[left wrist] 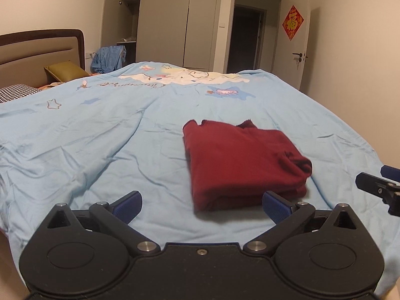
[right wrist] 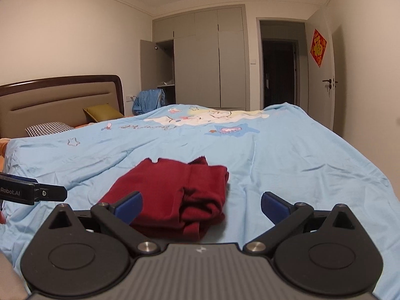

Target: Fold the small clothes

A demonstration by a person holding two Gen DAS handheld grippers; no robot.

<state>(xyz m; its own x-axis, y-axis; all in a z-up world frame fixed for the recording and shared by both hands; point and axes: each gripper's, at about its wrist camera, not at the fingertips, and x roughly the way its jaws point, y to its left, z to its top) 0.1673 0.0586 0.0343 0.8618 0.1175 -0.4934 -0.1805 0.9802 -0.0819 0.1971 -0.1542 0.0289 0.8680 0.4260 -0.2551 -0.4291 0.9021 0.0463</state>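
A dark red garment (left wrist: 240,160) lies folded into a compact rectangle on the light blue quilt (left wrist: 100,135). It also shows in the right wrist view (right wrist: 175,195). My left gripper (left wrist: 202,206) is open and empty, held just in front of the garment's near edge. My right gripper (right wrist: 201,206) is open and empty, above the garment's near right corner. The right gripper's tip shows at the right edge of the left wrist view (left wrist: 380,187). The left gripper's body shows at the left edge of the right wrist view (right wrist: 32,192).
The bed's headboard (right wrist: 57,100) and pillows (right wrist: 100,112) are at the far left. A blue garment (right wrist: 148,100) hangs by the open wardrobe (right wrist: 200,60). A doorway (right wrist: 280,67) and open door (right wrist: 322,75) are at the back right.
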